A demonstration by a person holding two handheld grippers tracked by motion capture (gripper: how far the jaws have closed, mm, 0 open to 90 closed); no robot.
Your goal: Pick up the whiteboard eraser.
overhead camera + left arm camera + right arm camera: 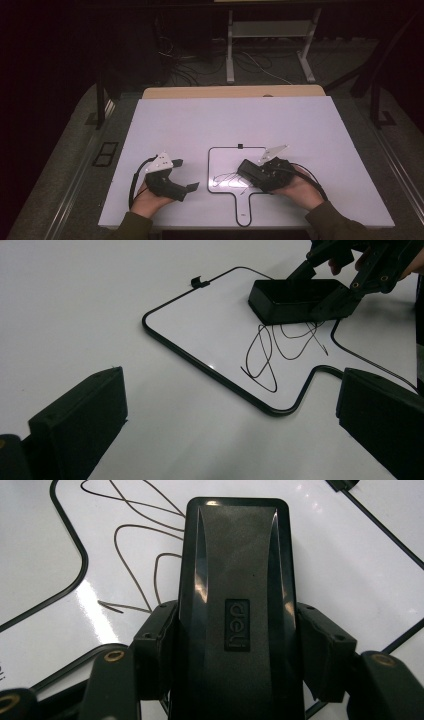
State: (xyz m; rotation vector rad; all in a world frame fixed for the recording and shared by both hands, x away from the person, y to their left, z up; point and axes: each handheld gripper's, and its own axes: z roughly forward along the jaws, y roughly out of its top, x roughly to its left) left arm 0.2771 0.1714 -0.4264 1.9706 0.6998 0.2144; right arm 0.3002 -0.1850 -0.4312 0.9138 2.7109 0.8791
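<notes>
A small whiteboard (215,160) with a black rim and a short handle lies on the white table. A dark scribble (227,180) crosses its lower part. My right gripper (257,175) is shut on a black eraser (252,171) that rests on the board beside the scribble. In the right gripper view both pads press the sides of the eraser (237,580), with the scribble (135,545) just ahead to its left. My left gripper (186,175) stands open over the bare table, left of the board. In the left gripper view the eraser (295,297) sits at the far end of the scribble (270,350).
A small black clip (240,146) sits on the board's far rim. The white tabletop (225,120) spreads wide behind and beside the board, with a wooden strip (230,91) at its back edge. Desk legs (230,50) and cables lie on the floor beyond.
</notes>
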